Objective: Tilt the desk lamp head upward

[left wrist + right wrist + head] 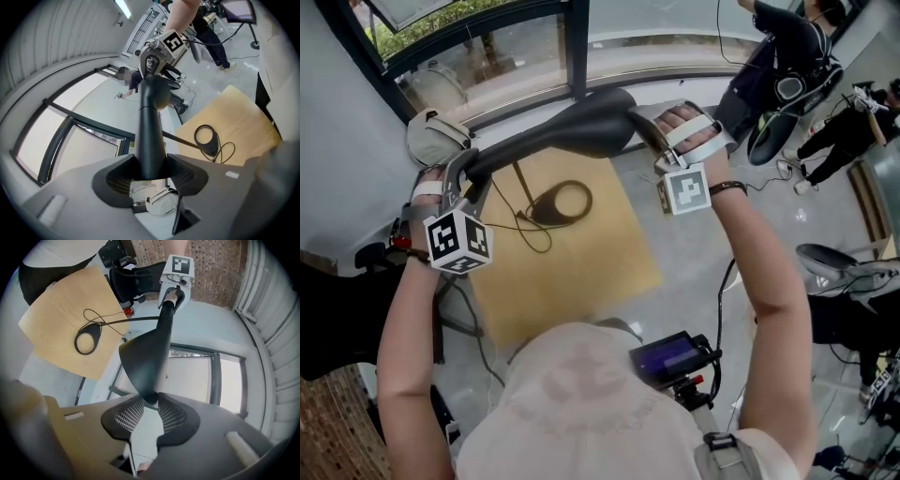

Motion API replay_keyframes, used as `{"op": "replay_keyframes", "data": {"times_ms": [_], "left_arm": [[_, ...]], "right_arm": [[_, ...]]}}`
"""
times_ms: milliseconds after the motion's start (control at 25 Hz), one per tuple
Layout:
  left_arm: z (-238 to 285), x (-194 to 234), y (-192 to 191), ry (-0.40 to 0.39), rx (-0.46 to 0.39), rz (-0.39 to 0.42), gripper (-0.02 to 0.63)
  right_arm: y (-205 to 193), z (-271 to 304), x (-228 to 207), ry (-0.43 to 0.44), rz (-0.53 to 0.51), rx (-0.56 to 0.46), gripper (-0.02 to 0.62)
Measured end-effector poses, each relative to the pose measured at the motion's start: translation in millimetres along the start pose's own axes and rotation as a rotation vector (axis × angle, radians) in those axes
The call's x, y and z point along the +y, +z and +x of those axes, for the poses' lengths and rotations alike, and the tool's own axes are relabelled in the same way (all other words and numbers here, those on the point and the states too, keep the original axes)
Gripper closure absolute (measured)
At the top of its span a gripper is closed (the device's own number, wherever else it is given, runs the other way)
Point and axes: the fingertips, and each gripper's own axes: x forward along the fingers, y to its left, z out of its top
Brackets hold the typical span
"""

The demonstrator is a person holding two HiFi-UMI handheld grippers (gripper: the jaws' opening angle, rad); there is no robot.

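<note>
The pads [121, 180] of the left gripper [150, 174] are pressing on both sides of the narrow rear end of the lamp head [151, 136], with the jaws standing fairly wide around it. The pads [129, 416] of the right gripper [151, 409] are standing closer together and are pinching the thin edge at the wide tip of the head. Between the two grippers the black head is stretching left to right, raised over the far edge of the table [581, 272]. A thin stem [525, 187] is slanting down from the head, close to the left gripper, to the ring-shaped base [562, 200], which is lying flat on the wooden table. The cable [534, 239] is looping on the table just beside the base.
</note>
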Motion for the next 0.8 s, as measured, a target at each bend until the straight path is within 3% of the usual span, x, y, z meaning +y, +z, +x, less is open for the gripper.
{"op": "replay_keyframes", "data": {"times_ms": [800], "left_arm": [[5, -14, -7, -0.067, -0.058, -0.17, 0.382]], "right_arm": [[1, -18, -52, -0.111, -0.075, 0.038, 0.509]]}}
